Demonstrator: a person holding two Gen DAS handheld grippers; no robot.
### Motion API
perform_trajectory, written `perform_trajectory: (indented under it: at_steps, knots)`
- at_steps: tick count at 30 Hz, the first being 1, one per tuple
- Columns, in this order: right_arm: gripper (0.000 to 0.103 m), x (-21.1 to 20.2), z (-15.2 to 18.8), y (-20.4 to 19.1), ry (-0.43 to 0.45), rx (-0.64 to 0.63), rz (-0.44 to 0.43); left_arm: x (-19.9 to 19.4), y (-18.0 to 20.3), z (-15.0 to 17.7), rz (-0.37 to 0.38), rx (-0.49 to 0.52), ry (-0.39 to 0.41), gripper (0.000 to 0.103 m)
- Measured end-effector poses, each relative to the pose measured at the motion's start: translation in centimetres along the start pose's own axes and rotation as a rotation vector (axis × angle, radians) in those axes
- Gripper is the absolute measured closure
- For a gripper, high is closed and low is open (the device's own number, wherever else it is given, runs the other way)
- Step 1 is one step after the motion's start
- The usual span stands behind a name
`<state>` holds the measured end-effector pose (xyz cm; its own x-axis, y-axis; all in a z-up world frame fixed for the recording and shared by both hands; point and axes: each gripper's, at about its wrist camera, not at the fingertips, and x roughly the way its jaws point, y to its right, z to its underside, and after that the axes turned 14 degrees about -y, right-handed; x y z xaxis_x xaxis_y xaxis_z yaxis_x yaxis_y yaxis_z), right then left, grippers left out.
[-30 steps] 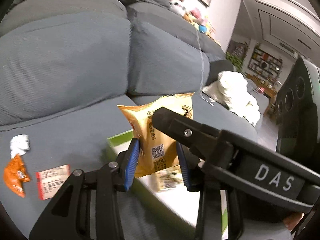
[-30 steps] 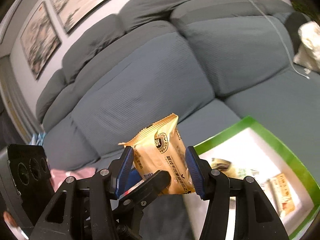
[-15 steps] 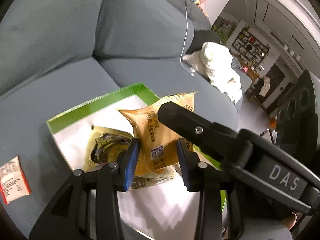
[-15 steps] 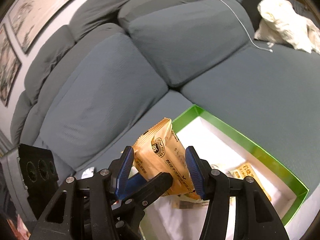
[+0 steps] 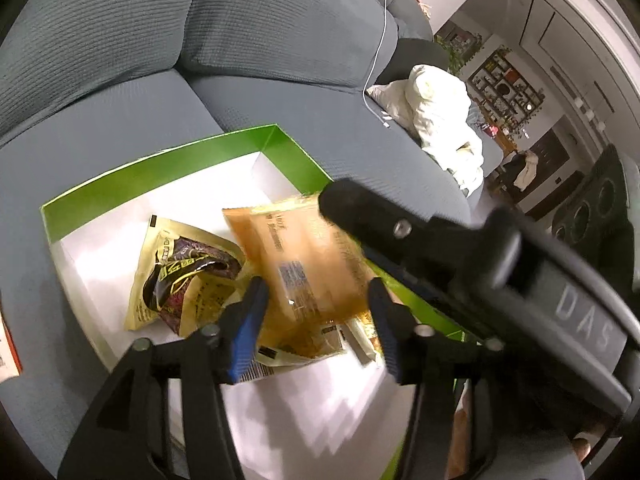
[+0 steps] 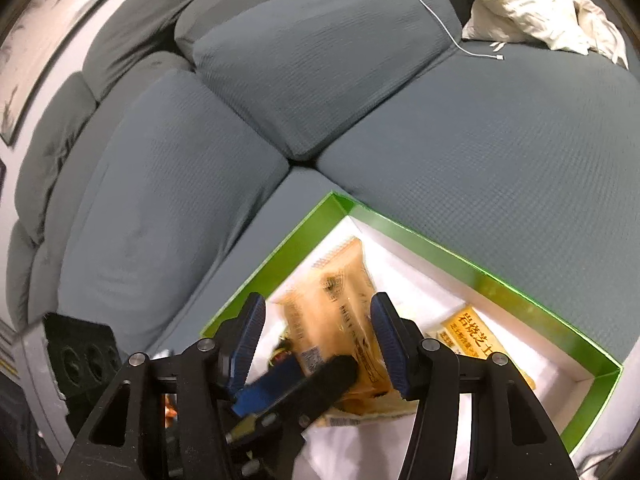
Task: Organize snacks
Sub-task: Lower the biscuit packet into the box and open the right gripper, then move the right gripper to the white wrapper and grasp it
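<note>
Both grippers' opening jaws flank the orange packet untouched.

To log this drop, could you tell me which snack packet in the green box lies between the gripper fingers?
The plain orange packet, between both grippers' opening jaws; the yellow packet with dark print lies flat beside it.

A grey sofa with plump back cushions is filling most of both views. A white cable is trailing down its back, and a crumpled white cloth is lying on the seat. Beyond, shelves are standing against a pale wall, and framed pictures are hanging behind the sofa.
</note>
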<state>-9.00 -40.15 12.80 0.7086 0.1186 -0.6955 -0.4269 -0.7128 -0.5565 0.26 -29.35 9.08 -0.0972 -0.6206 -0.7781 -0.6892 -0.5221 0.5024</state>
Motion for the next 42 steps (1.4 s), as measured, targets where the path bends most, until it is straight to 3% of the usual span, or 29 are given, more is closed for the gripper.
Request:
perform_trajectory:
  at_steps: [2,4,7,11,13,15,19,21,25,29,33,37,39,42]
  knots:
    - [0.03,-0.7,0.1,-0.5,0.051,-0.024,-0.004,-1.0,0.2,0.4,-0.021,0.005,0.037,0.036]
    - [0.026,-1.2,0.3,-1.0,0.081,-0.046,-0.013,-2.5,0.4,1.3,-0.017,0.019,0.068,0.024]
    - [0.026,-1.6,0.6,-1.8,0.087,-0.075,-0.036,-4.9,-0.3,2.8,0.004,0.007,0.123,0.016]
    - [0.025,-0.9,1.0,-3.3,0.032,-0.124,-0.077,-9.2,-2.6,5.9,-0.037,-0.071,0.225,0.013]
    - [0.025,-0.6,1.5,-4.5,0.006,-0.159,-0.098,-11.0,-4.1,7.2,-0.086,-0.114,0.245,0.013]
    - [0.018,-0.3,2.0,-5.5,-0.004,-0.196,-0.113,-13.3,-6.1,9.3,-0.18,-0.184,0.275,0.013]
    - [0.016,1.2,3.5,-8.9,-0.058,-0.289,-0.145,-16.6,-10.1,13.1,-0.345,-0.315,0.299,0.012]
    - [0.015,2.0,4.3,-10.2,-0.089,-0.332,-0.148,-17.7,-12.1,14.8,-0.401,-0.379,0.316,0.011]
    - [0.015,4.1,6.6,-13.5,-0.149,-0.43,-0.141,-19.7,-15.8,17.8,-0.431,-0.524,0.364,0.011]
    - [0.015,6.6,8.9,-16.3,-0.236,-0.529,-0.101,-21.5,-18.6,20.0,-0.451,-0.654,0.406,0.011]
    - [0.015,9.4,10.6,-19.6,-0.314,-0.574,-0.005,-21.8,-20.2,20.1,-0.605,-0.743,0.382,0.011]
    - [0.015,12.8,11.7,-24.3,-0.386,-0.65,0.022,-22.2,-21.2,20.7,-0.562,-0.788,0.34,0.011]
    - [0.015,14.8,12.0,-26.7,-0.425,-0.696,0.033,-23.0,-21.5,21.4,-0.591,-0.824,0.352,0.011]
    - [0.015,18.3,12.9,-30.2,-0.484,-0.771,0.14,-23.8,-22.0,22.1,-0.644,-0.872,0.358,0.011]
